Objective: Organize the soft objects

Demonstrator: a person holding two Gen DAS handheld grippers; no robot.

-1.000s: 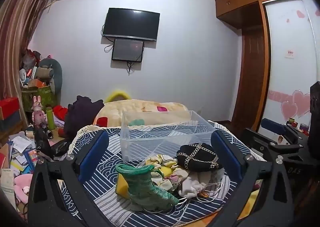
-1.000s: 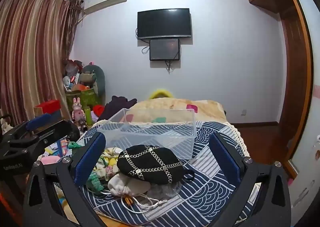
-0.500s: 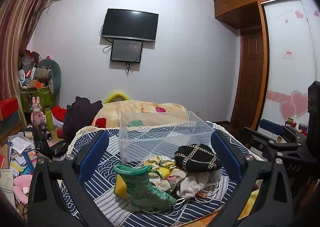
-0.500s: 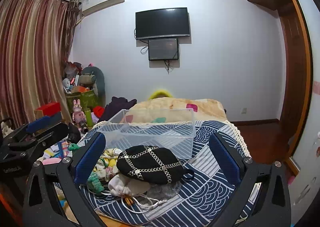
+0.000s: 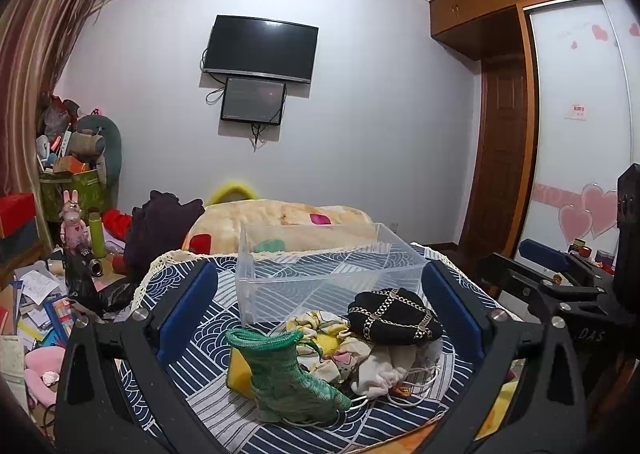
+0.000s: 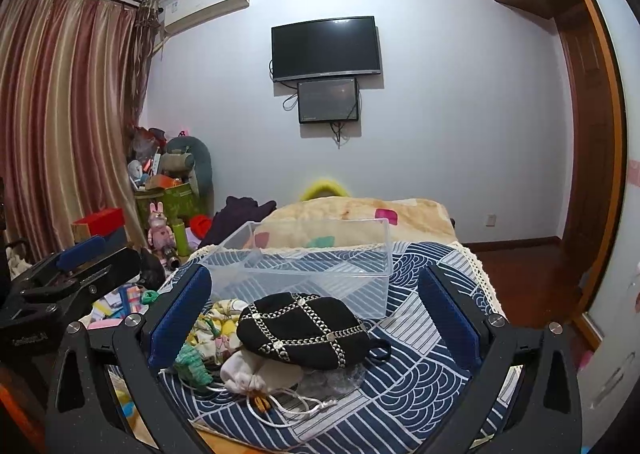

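one clear bin, two open tongs

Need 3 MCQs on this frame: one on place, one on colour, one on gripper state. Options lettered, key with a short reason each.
1. Where does the black chain-patterned pouch lie?
A. inside the clear bin
B. on the soft pile in front of the clear bin
C. on the floor

2. What colour is the knitted boot?
A. green
B. red
C. white

3. How do the left gripper and right gripper stand?
A. both open, holding nothing
B. left shut on the boot
C. right shut on the pouch

Key: 1 B, it rests on the pale cloths, nearer than the clear bin, which looks empty. 2 A, green knit shows in the left wrist view. 3 A, blue pads stand wide apart in both views, nothing between them.
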